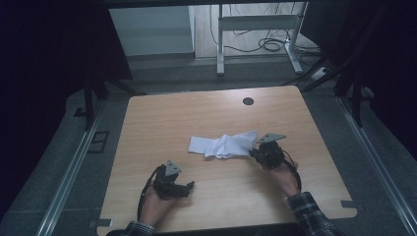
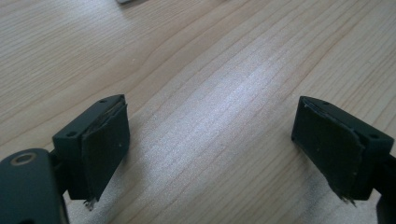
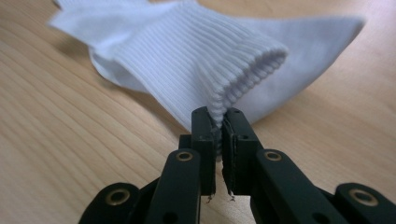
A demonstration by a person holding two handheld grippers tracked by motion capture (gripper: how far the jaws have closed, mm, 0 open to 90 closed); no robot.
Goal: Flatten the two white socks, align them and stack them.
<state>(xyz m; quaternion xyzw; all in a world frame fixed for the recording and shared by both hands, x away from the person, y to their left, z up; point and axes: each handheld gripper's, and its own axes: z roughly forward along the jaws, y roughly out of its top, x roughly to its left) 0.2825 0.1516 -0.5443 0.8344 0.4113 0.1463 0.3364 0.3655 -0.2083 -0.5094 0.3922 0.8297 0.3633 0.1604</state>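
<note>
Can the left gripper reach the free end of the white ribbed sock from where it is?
Probably yes: bare wooden table lies between the open left gripper and the white ribbed sock.

Black grippers [image 1: 172, 183] (grey plates), plaid sleeves [image 1: 309, 209]

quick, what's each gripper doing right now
Left gripper: open, nothing between its jaws, over bare table.
Right gripper: shut on the ribbed cuff of the white sock.
</note>
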